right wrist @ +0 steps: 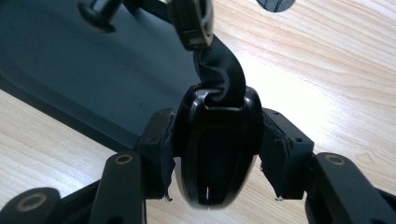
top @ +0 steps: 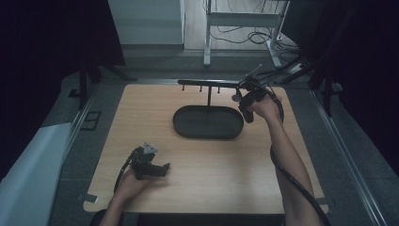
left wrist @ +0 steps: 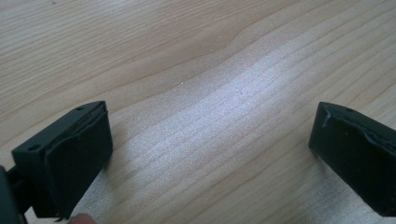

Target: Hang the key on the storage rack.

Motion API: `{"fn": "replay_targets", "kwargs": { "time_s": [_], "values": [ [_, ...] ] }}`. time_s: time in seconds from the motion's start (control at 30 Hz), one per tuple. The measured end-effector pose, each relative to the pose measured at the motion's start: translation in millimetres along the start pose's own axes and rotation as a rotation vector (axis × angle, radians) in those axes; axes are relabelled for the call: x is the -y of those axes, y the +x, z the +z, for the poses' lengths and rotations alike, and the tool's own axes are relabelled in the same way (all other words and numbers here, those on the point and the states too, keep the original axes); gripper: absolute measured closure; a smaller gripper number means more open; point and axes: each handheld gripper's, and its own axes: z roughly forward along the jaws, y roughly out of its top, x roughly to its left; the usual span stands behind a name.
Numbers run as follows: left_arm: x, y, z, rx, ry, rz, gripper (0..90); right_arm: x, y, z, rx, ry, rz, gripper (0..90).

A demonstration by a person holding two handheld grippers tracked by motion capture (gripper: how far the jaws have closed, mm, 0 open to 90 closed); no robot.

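Note:
A black stand with an oval base tray (top: 208, 133) and a horizontal bar (top: 209, 83) with small pegs sits at the table's far middle. At the bar's right end, my right gripper (top: 243, 101) is shut on a glossy black key fob (right wrist: 215, 154). The fob's black strap (right wrist: 223, 74) runs up to a clip (right wrist: 192, 23) beside a peg (right wrist: 95, 13), above the dark tray (right wrist: 84, 79). Whether the clip hangs on the bar I cannot tell. My left gripper (top: 160, 169) rests low on the wooden table near the front left, open (left wrist: 210, 144) with bare wood between its jaws.
The wooden table (top: 202, 188) has bare surface in front of the tray and around the left gripper. Beyond its far edge are a metal frame's legs (top: 207, 42) and cables on the floor. The right gripper's cable (top: 291, 179) trails along the forearm.

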Motion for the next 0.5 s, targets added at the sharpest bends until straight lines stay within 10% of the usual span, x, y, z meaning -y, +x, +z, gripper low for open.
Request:
{"fn": "replay_targets", "kwargs": {
  "time_s": [0.5],
  "values": [
    [0.0,-0.2,0.1,-0.001,-0.001,-0.003,0.0,2.8,12.7,14.1,-0.004,-0.071,-0.087,36.3]
  ]
}}
